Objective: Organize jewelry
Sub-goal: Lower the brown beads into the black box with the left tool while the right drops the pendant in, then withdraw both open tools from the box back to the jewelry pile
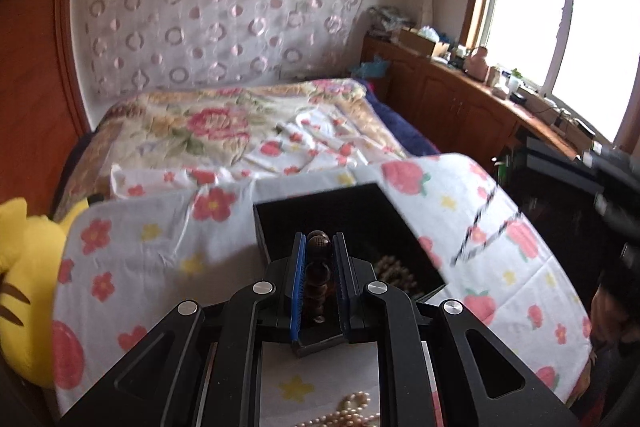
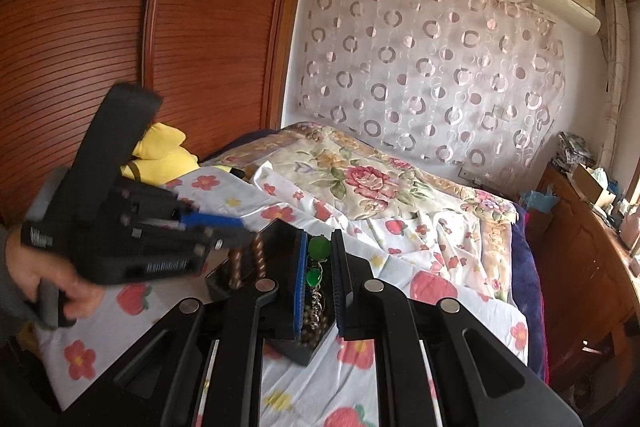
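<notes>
My left gripper [image 1: 319,243] is shut on a string of dark brown wooden beads [image 1: 318,267] and holds it over the near edge of an open black jewelry box [image 1: 304,211]. Pale pearls [image 1: 394,273] lie inside the box. More pearls [image 1: 352,407] lie on the cloth below my left gripper. My right gripper [image 2: 319,243] is shut on a green stone necklace [image 2: 319,249] with a metal chain, above the same black box [image 2: 286,231]. In the right wrist view the left gripper [image 2: 236,227] shows at the left with the brown beads [image 2: 260,255] hanging from it.
The box sits on a board covered with a white flower and strawberry cloth [image 1: 152,251], at the foot of a bed [image 1: 224,119]. A yellow plush toy [image 1: 24,267] lies at the left. A wooden cabinet [image 1: 452,95] with clutter runs under the window at the right.
</notes>
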Available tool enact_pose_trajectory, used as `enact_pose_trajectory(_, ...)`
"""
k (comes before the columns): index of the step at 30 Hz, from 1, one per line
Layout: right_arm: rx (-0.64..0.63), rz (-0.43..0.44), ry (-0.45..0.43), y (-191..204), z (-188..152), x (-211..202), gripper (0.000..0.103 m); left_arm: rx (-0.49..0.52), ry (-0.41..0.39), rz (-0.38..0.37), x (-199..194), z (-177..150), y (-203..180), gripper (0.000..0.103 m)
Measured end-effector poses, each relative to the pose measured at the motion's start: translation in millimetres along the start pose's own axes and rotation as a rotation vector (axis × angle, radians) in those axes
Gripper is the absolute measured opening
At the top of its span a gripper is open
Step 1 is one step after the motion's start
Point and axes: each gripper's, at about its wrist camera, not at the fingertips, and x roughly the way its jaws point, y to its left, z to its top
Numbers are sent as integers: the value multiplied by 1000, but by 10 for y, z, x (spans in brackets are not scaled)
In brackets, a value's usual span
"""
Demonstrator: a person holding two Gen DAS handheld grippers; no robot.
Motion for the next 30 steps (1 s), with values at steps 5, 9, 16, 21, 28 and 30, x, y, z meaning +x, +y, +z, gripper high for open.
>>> enact_pose_trajectory(5, 21, 5, 40, -79, 51, 317, 13, -15, 5, 17, 47, -55, 85, 14)
enact_pose_trajectory(9, 48, 7, 82, -137, 25, 566, 13, -20, -23, 28, -66, -72, 101, 30)
enact_pose_trajectory(16, 45, -23, 147, -158, -59, 912, 13, -16, -62, 46, -284, -215, 186, 53)
enact_pose_trajectory(21, 62, -30, 175, -208, -102, 1053, 13, -17, -77, 65, -377, -315, 219, 67)
enact_pose_trajectory(28, 77, -29, 204, -212, -155, 1142, 14, 5, -112, 109, -509, -434, 224, 92)
enact_pose_trajectory(30, 77, -27, 202, -211, -148, 1135, 23, 5, -121, 112, -543, -472, 222, 95)
